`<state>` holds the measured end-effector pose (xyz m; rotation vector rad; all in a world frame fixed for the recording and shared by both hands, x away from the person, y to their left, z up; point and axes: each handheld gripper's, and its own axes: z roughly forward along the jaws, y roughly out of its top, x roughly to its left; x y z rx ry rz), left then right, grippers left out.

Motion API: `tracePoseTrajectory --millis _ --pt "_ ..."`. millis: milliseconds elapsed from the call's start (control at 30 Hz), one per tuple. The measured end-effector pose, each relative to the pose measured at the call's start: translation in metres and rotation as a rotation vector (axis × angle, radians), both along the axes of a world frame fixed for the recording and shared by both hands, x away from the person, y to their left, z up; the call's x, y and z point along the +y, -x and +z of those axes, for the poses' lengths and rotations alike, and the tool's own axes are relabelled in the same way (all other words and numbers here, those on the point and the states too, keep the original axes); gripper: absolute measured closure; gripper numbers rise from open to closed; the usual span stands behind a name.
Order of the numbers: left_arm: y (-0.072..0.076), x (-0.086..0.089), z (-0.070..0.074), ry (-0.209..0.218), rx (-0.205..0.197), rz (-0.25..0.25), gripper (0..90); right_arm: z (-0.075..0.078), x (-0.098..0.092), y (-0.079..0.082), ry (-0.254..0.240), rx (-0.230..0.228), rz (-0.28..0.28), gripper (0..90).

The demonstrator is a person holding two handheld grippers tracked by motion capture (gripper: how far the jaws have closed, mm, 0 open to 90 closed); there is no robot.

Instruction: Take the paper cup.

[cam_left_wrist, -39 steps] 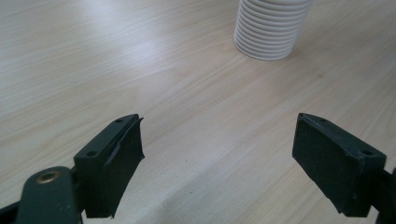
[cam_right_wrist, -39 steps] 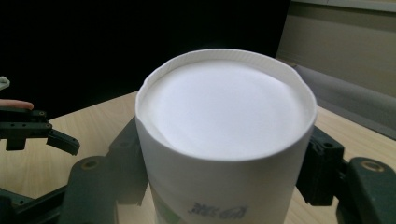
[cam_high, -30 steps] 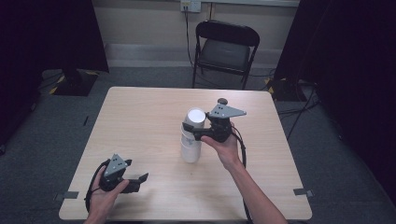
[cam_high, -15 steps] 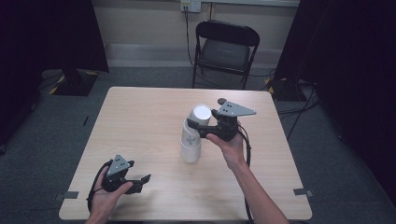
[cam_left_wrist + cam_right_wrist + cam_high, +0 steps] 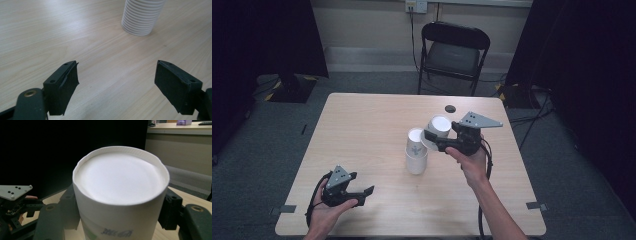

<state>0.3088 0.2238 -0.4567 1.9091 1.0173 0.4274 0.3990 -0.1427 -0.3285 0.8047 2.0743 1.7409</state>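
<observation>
Right gripper [image 5: 431,140], high view, right of worktop centre: clamped on a white paper cup [image 5: 435,132], one finger pressed against each side of the cup wall. Jaws recently closing further onto the cup. Cup raised clear of the worktop [image 5: 362,130] and tipped; long axis slanted, closed base turned toward the high camera, mouth end lower and toward the stack. Right gripper view: cup base [image 5: 120,178] facing the lens, printed wall below it, fingers [image 5: 172,207] flanking both sides.

Stack of cups [image 5: 416,154] upright on the worktop just at 8 o'clock of the held cup, long axis vertical, base uppermost. Held cup's lower edge overlapping the stack top in the high view; contact or gap not determinable. Left gripper view: ribbed rims of the stack [image 5: 141,16] standing at 1 o'clock beyond the jaws.

Left gripper [image 5: 362,194] near the worktop's front-left corner, at 7 o'clock of the stack and well apart from it; jaws spread wide, nothing between the fingers [image 5: 63,86], bare wood beneath.

Open room: wide bare surface from 9 to 12 o'clock of the stack; narrower strip toward the right edge at 3 o'clock. Small dark disc [image 5: 450,108] on the worktop at 12 o'clock of the right gripper, near the far edge. Chair [image 5: 454,52] beyond the far edge.
</observation>
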Motion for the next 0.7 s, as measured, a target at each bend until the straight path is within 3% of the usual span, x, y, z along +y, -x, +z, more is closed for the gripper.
tracePoseTrajectory --millis 133,267,333,367,467,567,667,700 --pt "0.001 -0.002 0.001 0.026 -0.021 -0.015 18.9 -0.005 -0.006 0.004 -0.012 0.025 -0.006 33.9" --pt "0.002 -0.004 0.002 0.034 -0.007 -0.023 18.9 -0.012 -0.013 0.009 -0.033 0.066 -0.004 34.1" --pt "0.002 -0.005 0.002 0.033 -0.002 -0.031 18.9 -0.014 -0.015 0.010 -0.039 0.082 0.000 34.1" --pt "0.001 -0.007 0.002 0.017 -0.006 -0.044 19.1 -0.019 -0.018 0.013 -0.053 0.114 -0.006 34.2" --pt "0.001 -0.009 0.004 0.015 -0.012 -0.055 19.9 -0.026 -0.021 0.017 -0.071 0.154 -0.003 34.4" --pt "0.001 -0.011 0.006 -0.001 -0.025 -0.056 19.9 -0.031 -0.022 0.022 -0.073 0.174 -0.005 34.5" --pt "0.000 -0.012 0.008 -0.001 -0.040 -0.059 20.6 -0.036 -0.022 0.026 -0.067 0.205 0.004 35.1" --pt "-0.001 -0.014 0.011 0.019 -0.050 -0.053 20.7 -0.039 -0.021 0.027 -0.069 0.219 0.011 35.3"
